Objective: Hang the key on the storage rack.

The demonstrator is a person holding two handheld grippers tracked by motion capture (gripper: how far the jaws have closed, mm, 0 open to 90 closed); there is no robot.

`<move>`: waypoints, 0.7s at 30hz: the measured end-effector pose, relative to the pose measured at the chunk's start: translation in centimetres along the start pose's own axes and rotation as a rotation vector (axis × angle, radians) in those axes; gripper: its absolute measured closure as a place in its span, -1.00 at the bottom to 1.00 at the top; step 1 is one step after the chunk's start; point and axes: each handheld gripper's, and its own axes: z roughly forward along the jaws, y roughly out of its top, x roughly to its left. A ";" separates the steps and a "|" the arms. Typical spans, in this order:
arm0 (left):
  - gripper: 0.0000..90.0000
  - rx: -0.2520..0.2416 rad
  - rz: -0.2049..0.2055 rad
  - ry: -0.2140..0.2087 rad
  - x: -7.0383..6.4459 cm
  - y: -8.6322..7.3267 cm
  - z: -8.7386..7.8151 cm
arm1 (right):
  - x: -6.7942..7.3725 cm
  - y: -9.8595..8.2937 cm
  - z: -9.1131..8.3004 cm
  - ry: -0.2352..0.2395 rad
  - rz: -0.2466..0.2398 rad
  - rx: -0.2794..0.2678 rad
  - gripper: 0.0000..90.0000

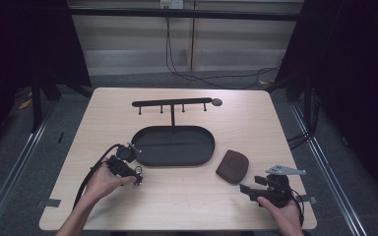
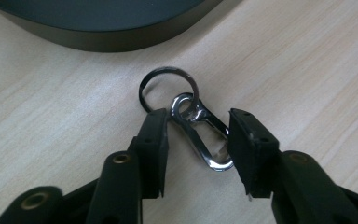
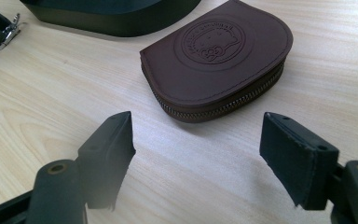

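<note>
Left gripper (image 2: pixel 196 135) jaws apart round keyring clip (image 2: pixel 200 135), prob. not gripped yet. Right gripper (image 3: pixel 196 144) wide open before coin pouch (image 3: pixel 219 60). Tray (image 1: pixel 150 160) w/ hooks awaits both.

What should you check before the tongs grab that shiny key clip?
1. Left tongs open around the key clip: ok, one jaw stands on each side of it.
2. Clip lying flat on the table: ok, with its split ring attached.
3. Clip clear of the black tray: ok, the tray's wall is beyond the ring, apart from it.
4. Jaws squarely on the clip: cannot tell; the clip lies slanted between them, so it might twist when squeezed.
5. Right tongs out of the way: ok, open and facing the brown pouch, not touching it.
6. Hook rack free for hanging: ok, its pegs look bare.
</note>
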 end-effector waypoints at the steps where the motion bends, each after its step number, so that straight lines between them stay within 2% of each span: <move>1: 0.28 0.002 -0.002 0.001 0.0 0.0 0.0 | 0.0 0.0 0.0 0.000 0.000 0.000 -0.43; 3: 0.24 0.004 -0.009 0.007 -0.1 0.1 0.0 | 0.0 0.0 0.0 -0.001 0.000 0.000 -0.43; 8: 0.23 -0.010 -0.002 0.054 -1.2 0.3 0.3 | 0.0 0.0 0.0 -0.001 -0.004 0.003 -0.43; 11: 0.12 -0.017 -0.024 0.032 -1.2 0.5 0.5 | 0.0 0.0 0.0 -0.002 -0.002 0.004 -0.43; 14: 0.09 -0.025 -0.042 0.014 -0.6 0.7 0.4 | 0.0 0.0 0.0 0.000 -0.004 0.004 -0.43; 17: 0.09 -0.031 -0.039 0.015 -0.6 0.7 0.5 | 0.0 0.0 0.0 -0.002 0.000 0.005 -0.43; 19: 0.11 -0.033 -0.037 0.030 -0.9 0.7 0.5 | 0.0 0.0 0.1 -0.003 0.008 0.008 -0.43; 21: 0.15 -0.036 -0.047 0.030 -1.0 0.9 0.6 | 0.1 0.0 0.1 -0.001 -0.001 0.009 -0.43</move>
